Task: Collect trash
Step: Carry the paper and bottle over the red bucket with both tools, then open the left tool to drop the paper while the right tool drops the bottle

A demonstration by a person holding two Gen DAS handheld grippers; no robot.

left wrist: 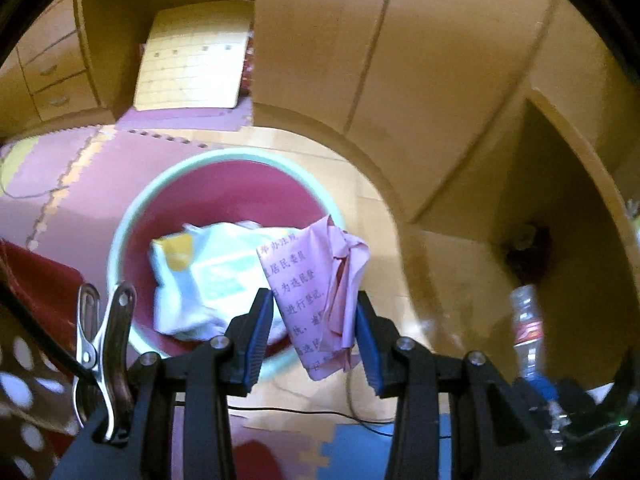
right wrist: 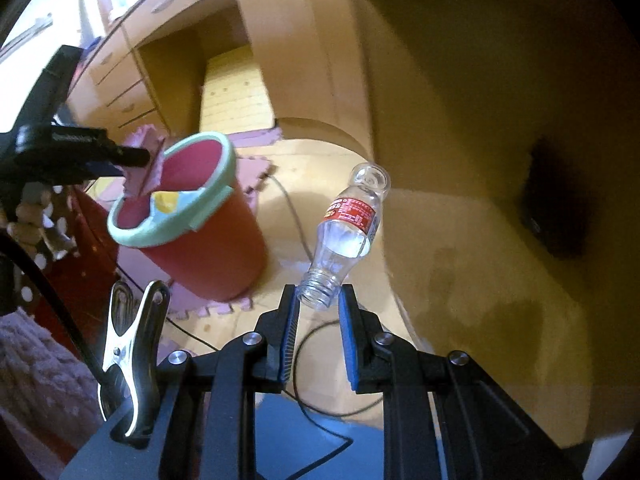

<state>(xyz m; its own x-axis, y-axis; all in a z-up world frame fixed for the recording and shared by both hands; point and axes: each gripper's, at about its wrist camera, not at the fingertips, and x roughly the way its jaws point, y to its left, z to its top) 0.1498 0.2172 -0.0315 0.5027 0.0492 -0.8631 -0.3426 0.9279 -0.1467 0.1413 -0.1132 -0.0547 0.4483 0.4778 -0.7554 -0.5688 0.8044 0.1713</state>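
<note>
Overhead: one crumpled pink paper (left wrist: 320,300) clenched in left gripper (left wrist: 314,334) fingers, above the rim of one red bin (right wrist: 200,248) on the floor. Inside: one white wrapper (left wrist: 200,276). One clear bottle (right wrist: 346,236) pinched by its neck in right gripper (right wrist: 318,320) fingers.

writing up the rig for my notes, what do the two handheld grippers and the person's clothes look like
Both the left gripper and the right gripper have black angular frames with silver round bolts and jaws lined with ribbed blue pads. A shiny metal spring clip pins a black cable to each body's left side. The sleeve looks dark red with white polka dots.
</note>
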